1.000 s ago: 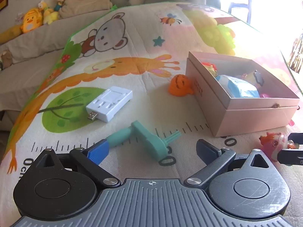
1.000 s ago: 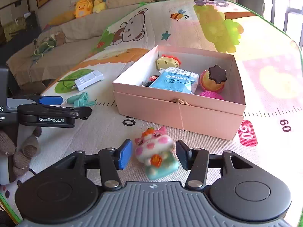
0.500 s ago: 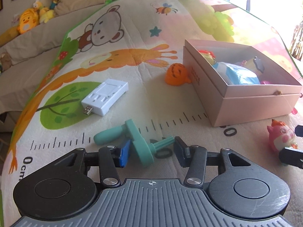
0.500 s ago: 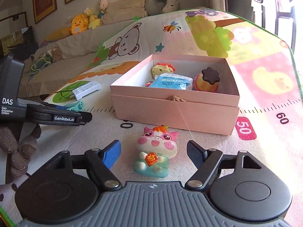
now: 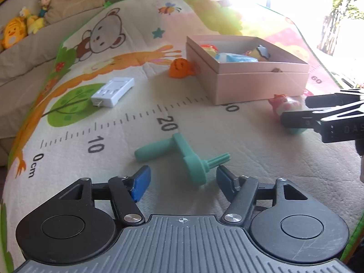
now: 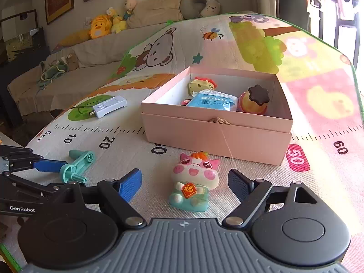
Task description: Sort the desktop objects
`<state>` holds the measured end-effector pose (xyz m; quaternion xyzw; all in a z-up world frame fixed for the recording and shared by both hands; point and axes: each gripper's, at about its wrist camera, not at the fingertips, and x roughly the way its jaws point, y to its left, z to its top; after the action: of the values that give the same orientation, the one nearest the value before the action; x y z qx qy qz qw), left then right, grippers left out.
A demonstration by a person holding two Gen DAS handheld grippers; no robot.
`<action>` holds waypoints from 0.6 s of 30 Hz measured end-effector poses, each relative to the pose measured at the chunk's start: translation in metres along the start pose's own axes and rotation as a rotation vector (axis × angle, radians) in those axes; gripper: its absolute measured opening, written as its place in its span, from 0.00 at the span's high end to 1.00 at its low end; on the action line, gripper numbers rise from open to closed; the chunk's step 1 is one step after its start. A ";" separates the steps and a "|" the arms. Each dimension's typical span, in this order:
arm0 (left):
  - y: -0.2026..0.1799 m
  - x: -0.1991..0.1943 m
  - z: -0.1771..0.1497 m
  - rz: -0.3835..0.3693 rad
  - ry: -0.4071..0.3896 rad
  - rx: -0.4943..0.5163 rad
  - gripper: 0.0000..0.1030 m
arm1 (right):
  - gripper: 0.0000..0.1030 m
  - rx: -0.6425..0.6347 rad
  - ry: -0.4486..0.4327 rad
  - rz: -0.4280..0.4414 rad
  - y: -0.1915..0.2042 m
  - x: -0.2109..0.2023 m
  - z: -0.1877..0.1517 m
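left wrist view: the left gripper (image 5: pixel 183 183) has its jaws spread, sitting low over the play mat (image 5: pixel 127 141), with the teal crank toy (image 5: pixel 182 157) lying between and just ahead of the fingertips, not pinched. only this view shows the orange toy (image 5: pixel 180 68) tucked against the far side of the pink box (image 5: pixel 254 84). the white charger (image 5: pixel 113 92) lies well apart on the green tree print, bare mat all around it.

right wrist view: the right gripper (image 6: pixel 185 187) is also spread wide, with the pink cow figurine (image 6: pixel 193 182) lying on the mat between its fingers, untouched. here you see into the box: blue packet (image 6: pixel 212 100), yellow cheese toy (image 6: pixel 200 86), a pudding toy (image 6: pixel 256 100). the box's near wall is just beyond the figurine; the mat's green edge runs by at the lower left.
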<state>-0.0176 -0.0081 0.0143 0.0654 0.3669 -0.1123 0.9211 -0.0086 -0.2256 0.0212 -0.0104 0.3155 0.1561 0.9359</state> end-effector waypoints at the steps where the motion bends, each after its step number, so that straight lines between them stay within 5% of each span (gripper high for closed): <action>1: 0.006 0.001 0.001 0.025 0.002 -0.011 0.24 | 0.18 -0.004 0.002 0.000 0.002 0.000 0.000; 12: 0.047 0.000 0.007 0.245 -0.014 -0.079 0.14 | 0.11 -0.016 0.008 -0.012 0.006 0.000 0.001; 18: 0.043 -0.002 0.009 0.027 0.020 -0.161 0.10 | 0.11 -0.011 0.021 -0.007 0.006 0.004 -0.002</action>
<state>-0.0023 0.0325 0.0241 -0.0028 0.3832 -0.0691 0.9211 -0.0084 -0.2184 0.0176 -0.0183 0.3244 0.1543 0.9331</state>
